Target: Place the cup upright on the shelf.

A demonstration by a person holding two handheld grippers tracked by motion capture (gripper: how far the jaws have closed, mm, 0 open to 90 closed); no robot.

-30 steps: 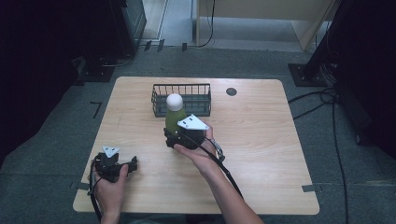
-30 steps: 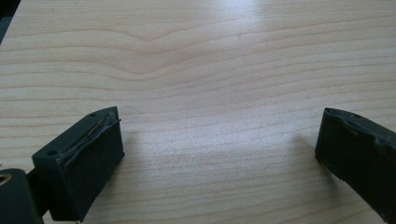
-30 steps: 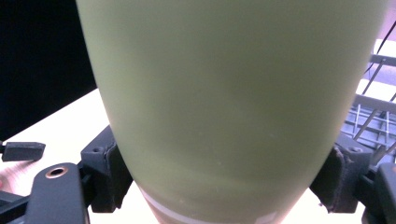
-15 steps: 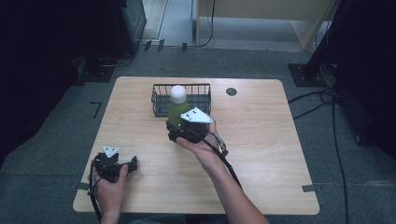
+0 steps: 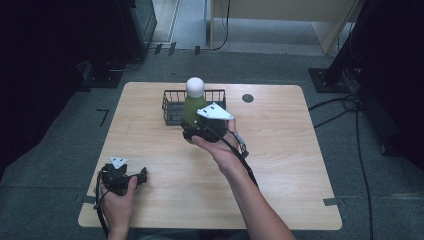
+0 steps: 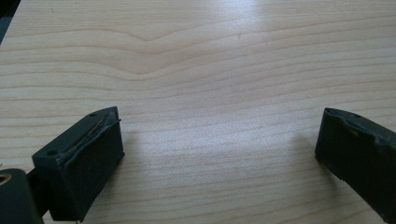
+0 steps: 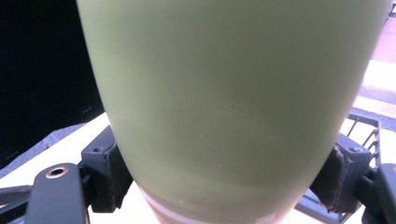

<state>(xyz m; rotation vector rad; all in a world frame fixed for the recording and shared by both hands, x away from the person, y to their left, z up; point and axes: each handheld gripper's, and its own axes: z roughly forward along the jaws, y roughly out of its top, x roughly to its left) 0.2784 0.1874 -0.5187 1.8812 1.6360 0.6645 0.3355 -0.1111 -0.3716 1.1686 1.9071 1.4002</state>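
Right gripper (image 5: 192, 131), fingers clenched on green bottle (image 5: 192, 106), has carried it up and back toward basket (image 5: 172, 107). Likely drop-in next. Left gripper (image 5: 131, 177) idle on surface (image 5: 280, 165), fingers spread, released.

The worktop (image 5: 280, 165) is evenly lit from overhead; the surrounding room falls into deep shadow. A pale glare patch crosses the wood grain in the left gripper view. The green bottle (image 7: 233, 102) appears soft and out of focus at close range.
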